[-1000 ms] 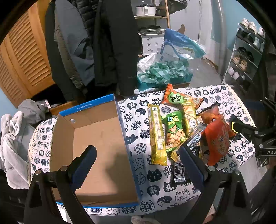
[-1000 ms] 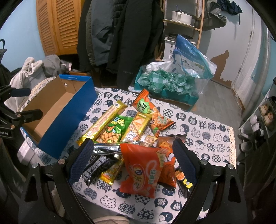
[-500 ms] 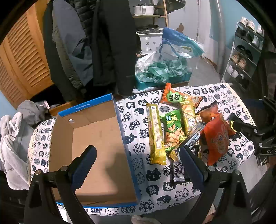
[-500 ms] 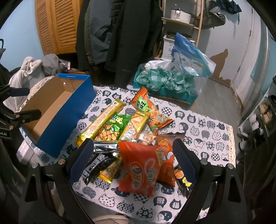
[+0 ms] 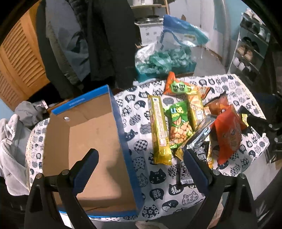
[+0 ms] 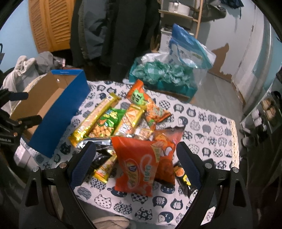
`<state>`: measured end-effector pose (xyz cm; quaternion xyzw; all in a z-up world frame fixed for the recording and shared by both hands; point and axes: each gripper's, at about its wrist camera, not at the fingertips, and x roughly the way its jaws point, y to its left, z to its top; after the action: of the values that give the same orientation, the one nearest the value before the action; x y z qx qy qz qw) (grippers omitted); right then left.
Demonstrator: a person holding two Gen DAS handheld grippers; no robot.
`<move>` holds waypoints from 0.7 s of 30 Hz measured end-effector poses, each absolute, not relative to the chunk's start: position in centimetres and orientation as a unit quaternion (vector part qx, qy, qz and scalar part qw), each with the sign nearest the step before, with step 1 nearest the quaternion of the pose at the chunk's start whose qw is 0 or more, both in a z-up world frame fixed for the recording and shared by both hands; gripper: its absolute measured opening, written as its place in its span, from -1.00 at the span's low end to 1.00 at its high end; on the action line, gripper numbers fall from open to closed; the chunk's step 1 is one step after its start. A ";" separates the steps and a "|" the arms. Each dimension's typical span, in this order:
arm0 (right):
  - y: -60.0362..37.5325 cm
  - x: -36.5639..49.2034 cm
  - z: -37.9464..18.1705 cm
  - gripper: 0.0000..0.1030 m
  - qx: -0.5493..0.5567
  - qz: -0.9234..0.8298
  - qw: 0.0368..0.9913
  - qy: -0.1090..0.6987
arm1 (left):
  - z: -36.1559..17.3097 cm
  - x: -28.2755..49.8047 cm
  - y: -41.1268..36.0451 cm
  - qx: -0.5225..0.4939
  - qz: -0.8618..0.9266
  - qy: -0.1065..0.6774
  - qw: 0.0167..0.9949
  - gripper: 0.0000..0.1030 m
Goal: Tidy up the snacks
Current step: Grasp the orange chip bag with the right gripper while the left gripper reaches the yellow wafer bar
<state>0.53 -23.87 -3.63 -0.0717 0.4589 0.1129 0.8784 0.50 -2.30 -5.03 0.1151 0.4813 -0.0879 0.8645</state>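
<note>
Gaping wide, each hand-held gripper (image 5: 141,165) (image 6: 135,162) hovers empty; box (image 5: 98,133) beside snacks (image 6: 123,126).

Setting: lived-in home, entry or utility corner. Evidence: dark winter coats (image 6: 123,35) hanging beside an orange louvred wooden door (image 6: 51,24), an open shoe rack with pairs of shoes (image 5: 250,51), a white cooking pot (image 6: 178,7) on a wooden shelf. Small table under a white cat-print cloth (image 6: 211,126); pale blue wall with peeling paint (image 6: 227,58) behind it
</note>
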 end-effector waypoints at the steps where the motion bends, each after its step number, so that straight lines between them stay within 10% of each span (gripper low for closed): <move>1: -23.9 0.6 -3.9 0.77 -0.071 0.110 0.876 0.464 | -5.5 0.6 -2.4 0.113 -0.092 0.488 0.861 0.90; 21: -23.6 1.9 -12.1 0.77 -0.060 0.082 0.826 0.554 | -11.3 1.4 -4.9 0.123 -0.122 0.544 0.821 0.90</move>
<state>1.89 -23.60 -12.09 -0.0599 0.5537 0.0824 0.8264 1.44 -4.91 -11.29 0.1235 0.5442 -0.1216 0.8209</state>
